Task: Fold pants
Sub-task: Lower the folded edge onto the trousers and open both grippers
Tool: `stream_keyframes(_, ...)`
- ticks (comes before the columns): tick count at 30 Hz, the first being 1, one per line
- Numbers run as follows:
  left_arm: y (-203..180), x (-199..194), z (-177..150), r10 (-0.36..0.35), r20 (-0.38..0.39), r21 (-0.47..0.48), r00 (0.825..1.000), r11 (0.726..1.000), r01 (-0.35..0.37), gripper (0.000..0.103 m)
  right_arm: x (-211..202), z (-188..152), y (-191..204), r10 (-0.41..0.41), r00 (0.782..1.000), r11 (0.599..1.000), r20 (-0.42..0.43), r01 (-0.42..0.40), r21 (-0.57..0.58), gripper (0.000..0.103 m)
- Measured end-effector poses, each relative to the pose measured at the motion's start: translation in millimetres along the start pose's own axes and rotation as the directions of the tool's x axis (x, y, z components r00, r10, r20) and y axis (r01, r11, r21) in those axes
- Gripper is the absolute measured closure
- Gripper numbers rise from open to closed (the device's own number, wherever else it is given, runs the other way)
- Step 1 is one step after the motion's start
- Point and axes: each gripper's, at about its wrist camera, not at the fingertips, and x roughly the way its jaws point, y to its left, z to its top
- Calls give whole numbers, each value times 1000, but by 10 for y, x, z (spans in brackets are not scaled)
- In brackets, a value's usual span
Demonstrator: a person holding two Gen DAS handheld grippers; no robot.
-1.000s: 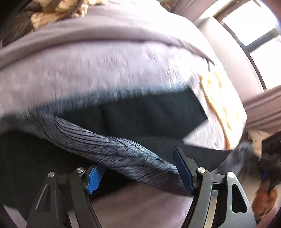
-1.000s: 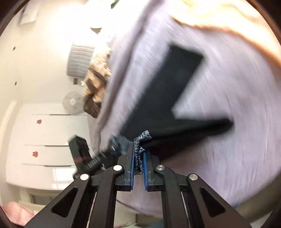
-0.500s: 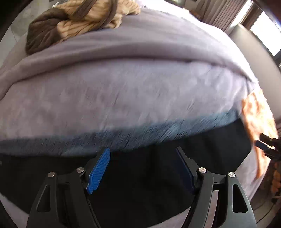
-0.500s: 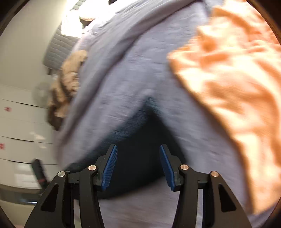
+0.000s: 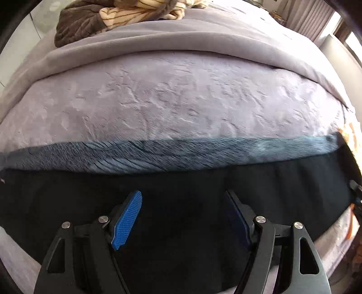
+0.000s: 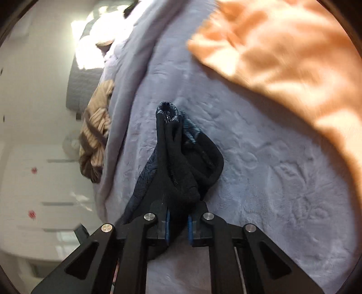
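A: Pants [image 5: 181, 181]: black, with a blue-grey streaked band along the 12 o'clock edge. In the right wrist view, pants [image 6: 178, 171] black, same blue-grey pattern at the bunched tip.

B: Blanket [image 5: 181, 101]: lilac-grey, embossed texture. Pads [image 5: 127, 219]?

A: Bright blue, fine cross-hatch; frames black. Cloth [image 6: 282, 52] at 1 o'clock: orange. Throw [image 5: 126, 13] at 11 o'clock: brown and cream, striped.

Daylight floods in, blowing out the far wall [image 6: 27, 95]. The orange cloth [image 6: 282, 56] smears with motion blur. Fisheye edges bend and darken.
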Motion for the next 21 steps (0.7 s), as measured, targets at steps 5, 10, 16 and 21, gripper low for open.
stream_keyframes(5,-88,200,21,74,-13,57,997,996,-73,26,190,27,-335,-98,991,990,-88,106,97,80)
stream_keyframes(10,-52,-97,68,39,42,54,998,998,-41,26,-398,-168,160,-285,951,954,123,294,-65,73)
stream_keyframes(16,-99,243,258,113,39,45,993,992,-115,26,425,-40,844,-320,947,851,21,297,-434,73)
stream_keyframes(21,-98,415,471,128,68,-13,989,992,-127,21,1060,188,851,-437,899,761,42,394,-516,79)
